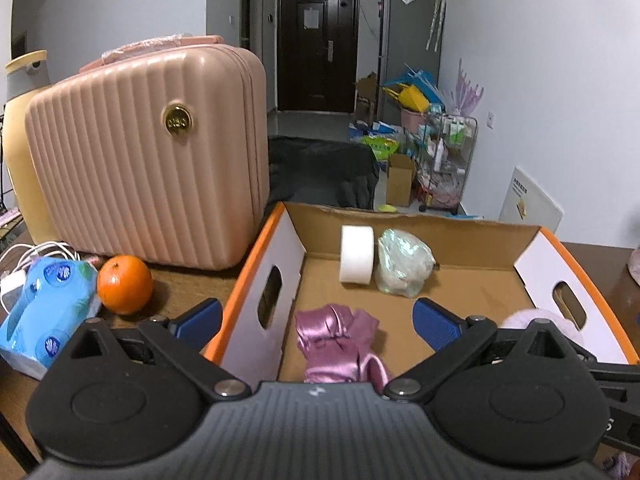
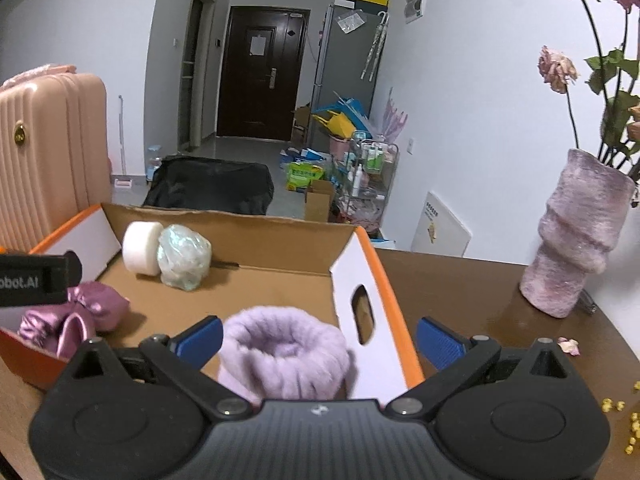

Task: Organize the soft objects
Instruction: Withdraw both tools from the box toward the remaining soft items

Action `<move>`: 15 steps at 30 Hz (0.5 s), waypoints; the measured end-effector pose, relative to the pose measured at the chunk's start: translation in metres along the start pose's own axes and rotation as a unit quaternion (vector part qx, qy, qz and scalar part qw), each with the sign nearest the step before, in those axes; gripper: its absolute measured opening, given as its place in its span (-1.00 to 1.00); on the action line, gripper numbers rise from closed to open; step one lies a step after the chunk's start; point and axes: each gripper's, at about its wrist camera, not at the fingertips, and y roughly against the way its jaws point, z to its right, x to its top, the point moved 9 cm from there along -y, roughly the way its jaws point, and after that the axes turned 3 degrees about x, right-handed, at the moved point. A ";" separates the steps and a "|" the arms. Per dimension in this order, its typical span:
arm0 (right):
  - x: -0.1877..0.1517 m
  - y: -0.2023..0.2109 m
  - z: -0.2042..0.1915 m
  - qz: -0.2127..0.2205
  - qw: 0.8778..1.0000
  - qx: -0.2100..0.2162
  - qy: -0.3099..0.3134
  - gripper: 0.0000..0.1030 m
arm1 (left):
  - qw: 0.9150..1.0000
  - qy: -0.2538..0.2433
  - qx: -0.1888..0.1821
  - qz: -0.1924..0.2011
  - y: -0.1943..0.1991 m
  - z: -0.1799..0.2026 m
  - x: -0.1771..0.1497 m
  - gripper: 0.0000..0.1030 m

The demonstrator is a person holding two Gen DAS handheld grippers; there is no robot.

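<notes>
An orange-rimmed cardboard box [image 1: 256, 240] [image 2: 392, 292] stands on the brown table. At its back lie a white roll [image 1: 356, 254] [image 2: 141, 247] and a pale green plastic bundle [image 1: 404, 262] [image 2: 185, 256]. A pink satin cloth [image 1: 340, 340] [image 2: 76, 316] rests at the box's near left, between the wide-apart blue pads of my left gripper [image 1: 318, 322], untouched. A fluffy lilac knit piece [image 2: 284, 354] [image 1: 532, 318] sits at the near right, between the blue pads of my right gripper [image 2: 320, 338], which stands open and clear of it.
A pink ribbed suitcase [image 1: 148, 156] [image 2: 44, 148] stands left of the box. An orange [image 1: 125, 290] and a blue tissue pack [image 1: 48, 320] lie in front of it. A pink fuzzy vase [image 2: 572, 236] with dried flowers stands right of the box. Small yellow bits [image 2: 624, 424] dot the table.
</notes>
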 end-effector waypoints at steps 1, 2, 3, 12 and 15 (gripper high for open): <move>-0.002 0.003 0.002 0.001 1.000 -0.002 0.000 1.00 | 1.000 -0.001 -0.002 -0.002 0.002 0.001 -0.002 1.00; -0.004 0.008 0.004 0.002 1.000 -0.003 0.000 1.00 | 1.000 -0.002 -0.005 -0.003 0.005 0.002 -0.004 1.00; -0.005 0.012 0.005 0.005 1.000 -0.003 -0.001 1.00 | 1.000 -0.004 -0.006 -0.005 0.007 0.004 -0.006 1.00; -0.021 0.055 0.014 0.018 1.000 -0.004 -0.004 1.00 | 1.000 -0.017 -0.009 -0.015 0.037 0.005 -0.027 1.00; -0.029 0.069 0.017 0.018 1.000 -0.002 -0.005 1.00 | 1.000 -0.018 -0.007 -0.019 0.050 0.002 -0.036 1.00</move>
